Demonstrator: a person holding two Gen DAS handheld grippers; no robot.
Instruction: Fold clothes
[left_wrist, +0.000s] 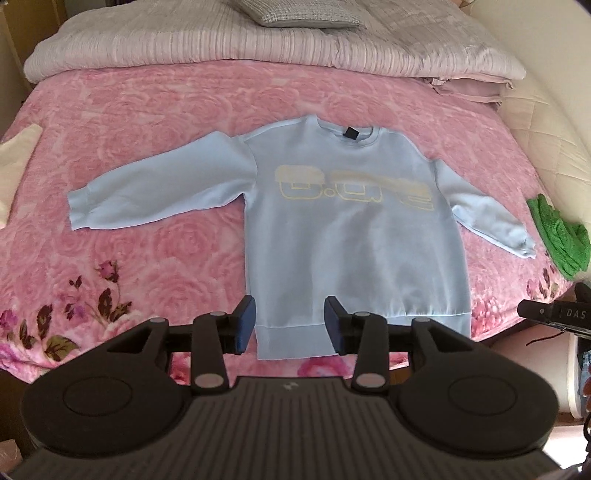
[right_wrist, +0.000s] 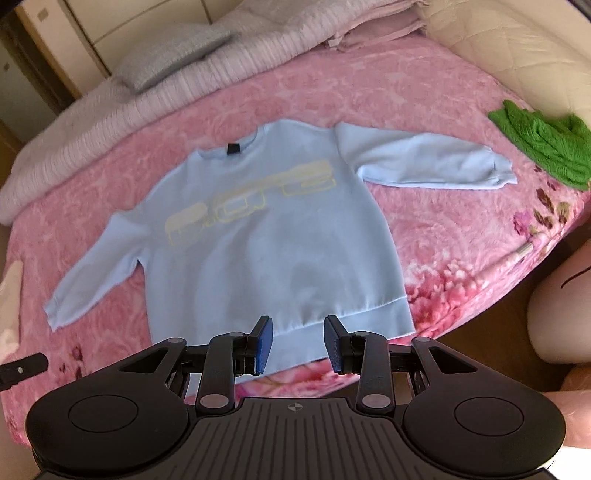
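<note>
A light blue sweatshirt (left_wrist: 343, 229) with pale yellow lettering lies flat, front up, on the pink bed, both sleeves spread out; it also shows in the right wrist view (right_wrist: 266, 251). My left gripper (left_wrist: 290, 325) is open and empty, hovering over the hem near its left corner. My right gripper (right_wrist: 298, 343) is open and empty, hovering over the hem's near edge. A tip of the right gripper shows at the right edge of the left wrist view (left_wrist: 554, 314).
A green knitted garment (right_wrist: 546, 147) lies at the bed's right edge. A cream cloth (left_wrist: 14, 166) lies at the left edge. A folded pale quilt (left_wrist: 221, 48) and a grey pillow (left_wrist: 299, 13) lie at the bed's far end. The pink floral blanket (left_wrist: 129, 122) covers the bed.
</note>
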